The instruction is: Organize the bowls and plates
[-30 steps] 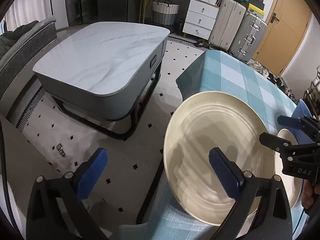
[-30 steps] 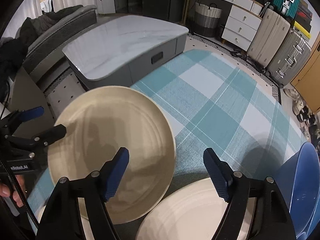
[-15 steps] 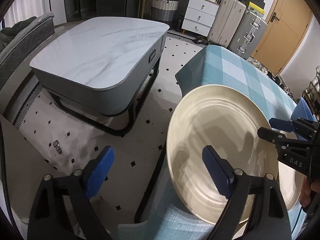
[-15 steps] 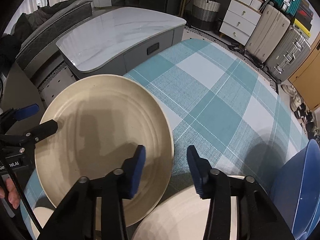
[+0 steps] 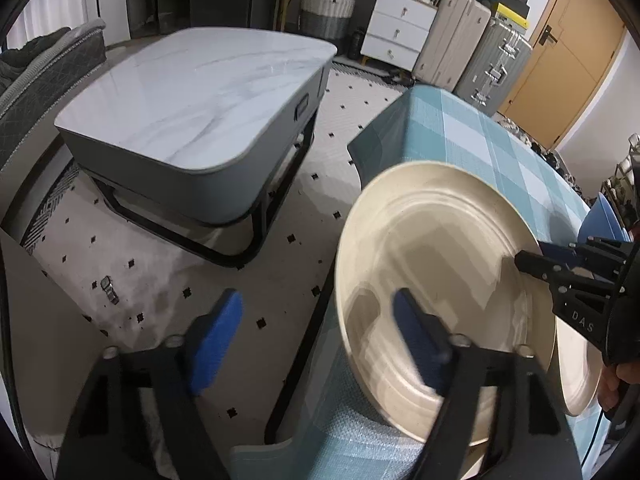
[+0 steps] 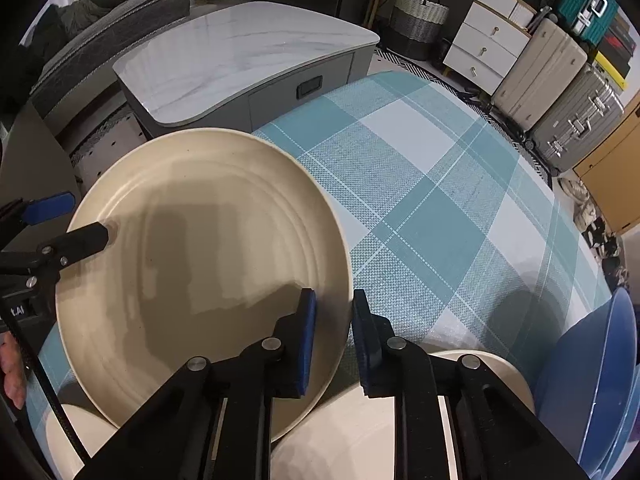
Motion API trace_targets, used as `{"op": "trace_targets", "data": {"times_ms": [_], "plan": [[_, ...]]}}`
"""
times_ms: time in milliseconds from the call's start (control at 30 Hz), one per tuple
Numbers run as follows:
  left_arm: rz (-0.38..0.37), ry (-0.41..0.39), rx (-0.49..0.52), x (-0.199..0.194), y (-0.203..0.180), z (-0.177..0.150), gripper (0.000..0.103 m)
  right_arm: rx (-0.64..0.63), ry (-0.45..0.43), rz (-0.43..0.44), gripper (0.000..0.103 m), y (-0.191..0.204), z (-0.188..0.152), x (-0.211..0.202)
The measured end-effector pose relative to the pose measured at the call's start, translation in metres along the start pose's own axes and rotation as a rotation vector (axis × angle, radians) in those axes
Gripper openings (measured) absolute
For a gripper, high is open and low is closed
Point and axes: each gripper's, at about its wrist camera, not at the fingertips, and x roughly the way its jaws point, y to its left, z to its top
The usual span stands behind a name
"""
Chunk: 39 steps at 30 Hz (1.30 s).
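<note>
Closest to the right wrist camera, the right hand-held gripper (image 6: 333, 338) is closing, its blue pads (image 6: 307, 336) straddling the near right rim of the beige plate (image 6: 200, 264); whether they already press on that rim cannot be told, since a narrow gap shows on the outer side. Beneath it lies a second cream plate (image 6: 360, 432), with a blue bowl (image 6: 592, 392) to the right. Seen from the left wrist camera, the left hand-held gripper (image 5: 316, 344) is also closing, still wide: its right pad hangs over the plate's inner face, its left pad hangs out over the floor (image 5: 140, 280), and the plate's left rim lies between them, ungripped. Under the plate is the desk (image 6: 440, 200) in its teal checked cloth. Farther off stands a marble-topped coffee table (image 5: 200, 92), then suitcases (image 5: 492, 64).
</note>
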Motion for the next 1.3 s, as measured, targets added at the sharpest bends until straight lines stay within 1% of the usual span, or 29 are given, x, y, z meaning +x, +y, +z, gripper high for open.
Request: {"op": "trace_targets", "data": {"times_ms": [100, 300, 433, 533, 567, 667, 700, 733, 800, 900, 967, 1033, 1100, 1167, 1233, 1300], "plan": [[-0.001, 0.007, 0.0, 0.002, 0.0, -0.002, 0.069, 0.017, 0.009, 0.002, 0.018, -0.001, 0.001, 0.0], [0.003, 0.007, 0.001, 0.003, -0.001, -0.003, 0.069, -0.016, 0.01, -0.032, 0.018, 0.006, 0.0, -0.001], [0.01, 0.007, -0.001, 0.002, 0.001, -0.003, 0.066, -0.023, -0.004, -0.051, 0.017, 0.008, -0.001, -0.003], [0.014, 0.011, -0.001, 0.002, 0.003, -0.003, 0.061, -0.001, -0.01, -0.033, 0.015, 0.005, -0.002, -0.005], [0.011, 0.011, -0.004, 0.002, 0.003, -0.003, 0.061, 0.007, -0.011, -0.028, 0.012, 0.004, -0.002, -0.005], [0.002, 0.01, 0.0, 0.002, 0.003, -0.003, 0.057, 0.018, -0.013, -0.018, 0.011, 0.0, -0.001, -0.007], [0.0, 0.009, 0.002, 0.002, 0.002, -0.003, 0.054, 0.017, -0.012, -0.018, 0.011, 0.0, -0.001, -0.007], [-0.009, 0.011, 0.008, 0.002, 0.001, -0.003, 0.048, 0.01, -0.014, -0.025, 0.011, 0.001, -0.001, -0.007], [-0.016, 0.011, 0.017, 0.001, -0.002, -0.003, 0.041, -0.002, -0.013, -0.035, 0.011, 0.002, -0.001, -0.008], [-0.02, 0.012, 0.029, 0.0, -0.004, -0.003, 0.036, 0.004, -0.003, -0.011, 0.011, -0.003, 0.0, -0.009], [-0.024, 0.015, 0.032, -0.001, -0.005, -0.004, 0.034, 0.015, -0.001, 0.02, 0.011, -0.008, 0.0, -0.009], [-0.023, 0.016, 0.03, -0.001, -0.005, -0.004, 0.033, 0.016, 0.008, 0.05, 0.013, -0.01, 0.001, -0.007], [-0.022, 0.014, 0.028, -0.003, -0.005, -0.004, 0.032, 0.031, 0.028, 0.085, 0.014, -0.016, 0.002, -0.004], [-0.028, 0.015, 0.029, -0.004, -0.005, -0.004, 0.029, 0.046, 0.036, 0.105, 0.014, -0.016, 0.002, -0.002], [-0.026, 0.016, 0.03, -0.004, -0.005, -0.005, 0.029, 0.043, 0.038, 0.104, 0.015, -0.015, 0.002, -0.002], [-0.024, 0.018, 0.036, -0.004, -0.006, -0.005, 0.029, 0.026, 0.033, 0.082, 0.015, -0.011, 0.002, -0.003]]}}
